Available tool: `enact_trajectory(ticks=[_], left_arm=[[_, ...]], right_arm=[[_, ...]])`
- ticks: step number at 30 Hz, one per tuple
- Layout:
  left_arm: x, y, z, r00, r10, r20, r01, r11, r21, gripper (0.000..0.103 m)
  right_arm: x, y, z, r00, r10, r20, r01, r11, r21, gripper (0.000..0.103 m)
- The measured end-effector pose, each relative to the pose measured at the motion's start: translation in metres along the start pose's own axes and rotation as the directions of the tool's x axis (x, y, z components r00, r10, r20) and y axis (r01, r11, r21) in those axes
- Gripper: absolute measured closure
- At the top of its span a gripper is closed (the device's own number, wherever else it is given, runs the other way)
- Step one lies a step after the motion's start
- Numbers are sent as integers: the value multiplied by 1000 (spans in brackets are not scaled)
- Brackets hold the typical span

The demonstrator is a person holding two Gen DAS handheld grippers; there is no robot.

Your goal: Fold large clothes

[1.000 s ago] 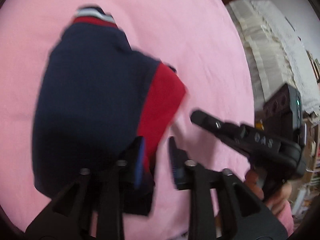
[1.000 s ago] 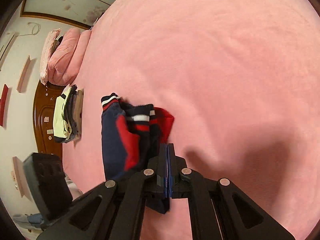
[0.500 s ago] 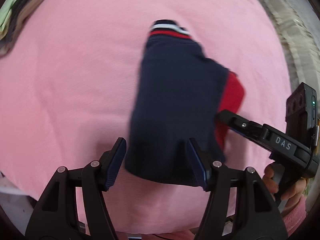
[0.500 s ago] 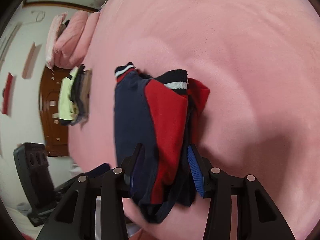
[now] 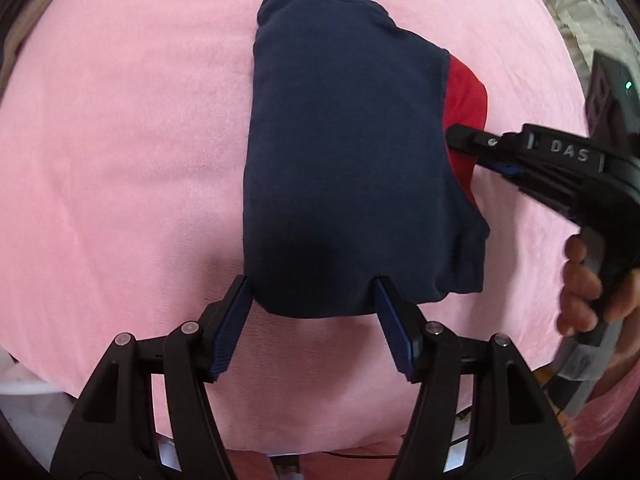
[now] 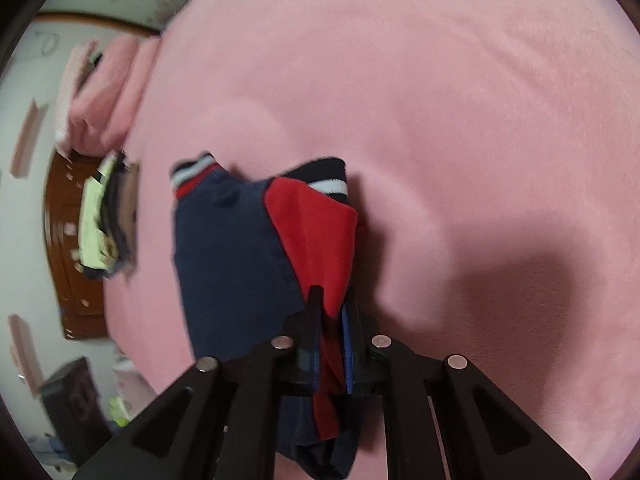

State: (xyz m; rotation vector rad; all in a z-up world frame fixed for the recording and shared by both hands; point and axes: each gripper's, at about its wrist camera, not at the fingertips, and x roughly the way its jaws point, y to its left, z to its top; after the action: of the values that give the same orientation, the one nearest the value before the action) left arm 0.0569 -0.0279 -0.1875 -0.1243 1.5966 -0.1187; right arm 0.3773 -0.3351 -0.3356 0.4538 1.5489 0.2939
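Note:
A navy garment (image 5: 344, 152) with a red sleeve and a striped collar lies folded on the pink bed (image 5: 120, 160). My left gripper (image 5: 312, 280) points down over its near edge, open wide, a pad at each side of the navy fold and neither pressing. My right gripper (image 5: 460, 138) reaches in from the right onto the red part, held by a hand (image 5: 580, 280). In the right wrist view the garment (image 6: 232, 260) runs away from me. There the right gripper (image 6: 332, 300) has red fabric pinched between its closing jaws.
A stack of folded clothes (image 6: 104, 224) sits at the bed's left edge, with pink pillows (image 6: 100, 108) beyond it and dark wooden furniture (image 6: 68, 280) behind. White lace cloth (image 5: 580, 12) lies past the bed at upper right. Bare pink bed (image 6: 480, 120) stretches to the right.
My left gripper let go of the garment, opened wide and drew back to its near edge. My right gripper opened over the red sleeve, then closed on it lower down.

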Motion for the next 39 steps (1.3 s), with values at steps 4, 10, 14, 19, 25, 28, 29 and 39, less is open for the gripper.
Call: enact_trajectory(ticks=[4,10,14,19,25,28,29,39], left_arm=[[-17,-2,-7,998,-1,59,-1,1000,24,43],[-27,-1,38,993,-47,106,49,999,-11,43],[-17,16,29,996,26,85,-23,999,-33,43],[-13,34,13,997,-17,78,26,994,-108,43],[-50,27,2,971,-43,237,57,997,-53,53],[-45,16,6,970,-97,223,101,995,-9,72],[-39,17,6,971,-105,214,110,994,-11,81],[-30,54,69,957,-51,287,95,985,-142,94]], right_arm=[[-24,20,-6,995,-80,54,83,994,-66,88],[-40,52,-36,997,73,40,-67,988,-138,88],[4,61,-67,996,-38,-77,22,981,-195,88],[18,48,-92,986,-163,-26,155,969,-195,97],[-23,76,-91,988,-54,145,89,966,-243,97],[-18,81,-73,990,58,127,-28,975,-219,97],[-7,84,-62,991,83,105,-61,978,-201,97],[-2,33,-8,950,-136,282,144,990,-6,102]])
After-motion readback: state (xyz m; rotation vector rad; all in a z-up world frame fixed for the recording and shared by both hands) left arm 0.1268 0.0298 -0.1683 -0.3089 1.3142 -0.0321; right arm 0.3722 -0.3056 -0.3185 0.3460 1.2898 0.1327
